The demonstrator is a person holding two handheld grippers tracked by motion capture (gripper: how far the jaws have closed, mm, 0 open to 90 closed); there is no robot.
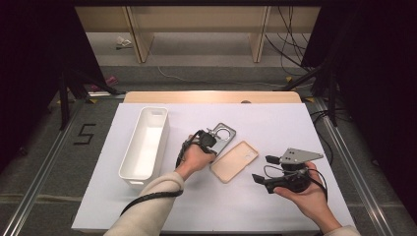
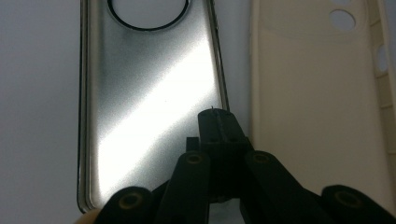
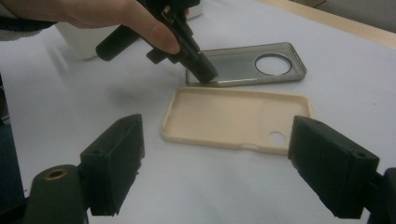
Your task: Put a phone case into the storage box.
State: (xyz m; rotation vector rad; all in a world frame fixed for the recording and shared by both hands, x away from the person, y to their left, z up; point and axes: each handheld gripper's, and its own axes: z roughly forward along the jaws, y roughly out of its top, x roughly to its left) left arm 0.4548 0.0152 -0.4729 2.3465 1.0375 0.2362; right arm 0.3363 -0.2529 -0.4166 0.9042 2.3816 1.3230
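Note:
A grey phone case (image 1: 223,133) (image 2: 149,93) (image 3: 243,65) with a round camera hole lies inside-up at the middle of the white table. My left gripper (image 1: 209,140) (image 2: 217,119) (image 3: 205,74) is shut on the case's long rim, on the side facing the beige case. That beige phone case (image 1: 235,161) (image 2: 313,93) (image 3: 233,116) lies inside-up right beside the grey one. My right gripper (image 1: 265,169) (image 3: 219,144) is held at the right of the table, pointing at the beige case. Its jaws stand wide open with nothing between them.
A long white bin (image 1: 162,142) (image 3: 84,42) stands on the left of the white table cover (image 1: 147,206), close to my left hand. A wooden table edge (image 1: 211,96) runs along the back. Floor, cables and stands lie beyond it.

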